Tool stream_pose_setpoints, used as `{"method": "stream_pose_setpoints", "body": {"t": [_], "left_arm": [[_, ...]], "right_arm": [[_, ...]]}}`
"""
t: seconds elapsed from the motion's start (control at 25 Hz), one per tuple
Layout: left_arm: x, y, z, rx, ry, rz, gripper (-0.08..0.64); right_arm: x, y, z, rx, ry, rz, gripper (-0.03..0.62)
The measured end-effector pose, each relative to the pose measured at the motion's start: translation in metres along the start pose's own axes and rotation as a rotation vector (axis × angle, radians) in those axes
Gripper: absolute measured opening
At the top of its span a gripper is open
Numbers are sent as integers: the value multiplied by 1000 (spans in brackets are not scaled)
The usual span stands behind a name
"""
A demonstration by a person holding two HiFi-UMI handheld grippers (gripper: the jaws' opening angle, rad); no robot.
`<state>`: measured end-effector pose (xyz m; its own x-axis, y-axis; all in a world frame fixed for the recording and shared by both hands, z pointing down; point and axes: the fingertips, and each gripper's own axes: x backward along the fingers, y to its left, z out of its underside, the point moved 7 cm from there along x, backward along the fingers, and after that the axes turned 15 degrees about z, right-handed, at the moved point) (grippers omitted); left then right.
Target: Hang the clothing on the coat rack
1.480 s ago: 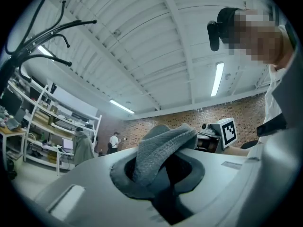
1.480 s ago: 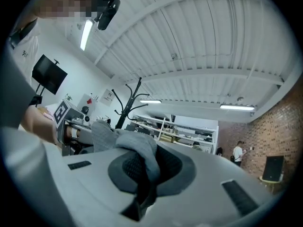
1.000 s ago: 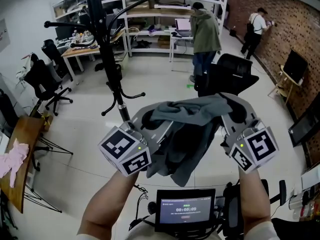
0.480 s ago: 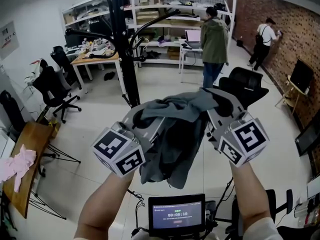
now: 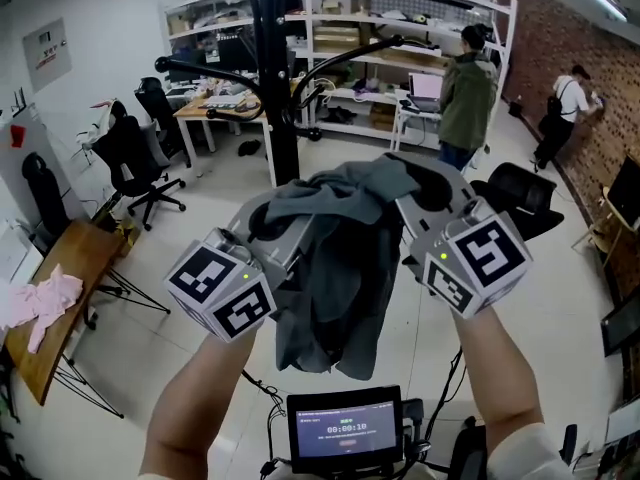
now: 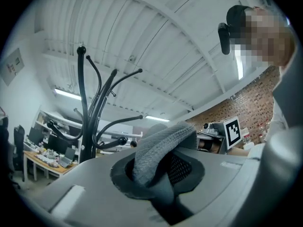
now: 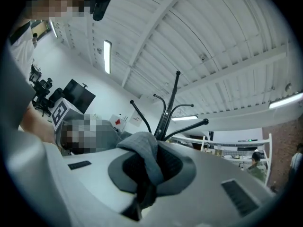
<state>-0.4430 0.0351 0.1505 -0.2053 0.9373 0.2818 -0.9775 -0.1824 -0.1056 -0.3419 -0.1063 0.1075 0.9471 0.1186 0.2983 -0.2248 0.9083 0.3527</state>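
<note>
Grey garment [image 5: 335,268] held up between both grippers, draped over them and hanging down in front of the coat rack [image 5: 272,88], not on it. Fingers of left gripper [image 5: 272,226] pinch one fold, and those of right gripper [image 5: 418,186] are closed tight on another. Cloth covers fingertips in head view. Rack top cut off, base hidden.
</note>
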Motion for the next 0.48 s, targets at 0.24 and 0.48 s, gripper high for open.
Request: {"method": "stream_pose_setpoints", "body": {"t": [0.24,0.48], "left_arm": [[-1,24,-28,-72,-17,-101,55],[-3,52,-53,-114,-26,-184,55]], "right_arm": [[-43,-6,-16,-15,-80,-53,8],[-85,-11,-29,-14,-112,-59,8]]}}
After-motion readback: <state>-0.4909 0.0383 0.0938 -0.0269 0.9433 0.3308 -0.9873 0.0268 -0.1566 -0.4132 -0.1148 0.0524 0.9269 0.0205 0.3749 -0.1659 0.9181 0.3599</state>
